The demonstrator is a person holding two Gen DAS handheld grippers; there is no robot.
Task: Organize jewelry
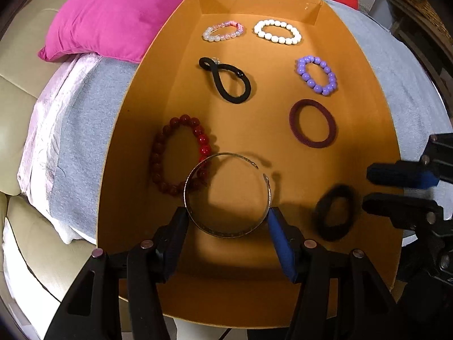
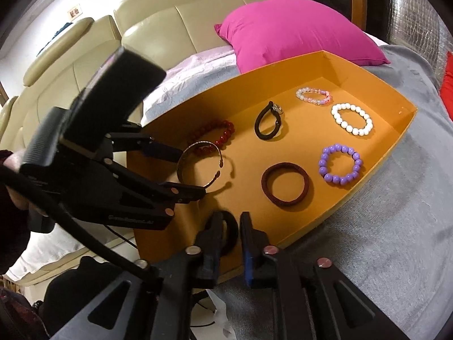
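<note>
An orange tray (image 1: 254, 104) lies on a grey blanket. My left gripper (image 1: 228, 215) is shut on a gold open bangle (image 1: 226, 234), one pad on each side of it, low over the tray's near end. The bangle partly overlaps a red bead bracelet (image 1: 158, 155). My right gripper (image 2: 230, 223) stands open at the tray's near right corner. A fuzzy black hair tie (image 2: 233, 233) lies under its tips, and the pads do not press on it. In the left wrist view this hair tie (image 1: 321, 215) is blurred, just left of the right gripper (image 1: 366, 187).
Further along the tray lie a maroon hair tie (image 1: 294, 130), a purple bead bracelet (image 1: 304, 78), a looped black hair tie (image 1: 223, 93), a white bead bracelet (image 1: 279, 39) and a pink-clear bead bracelet (image 1: 209, 35). A magenta cushion (image 1: 121, 14) and a cream sofa (image 2: 93, 56) border the tray.
</note>
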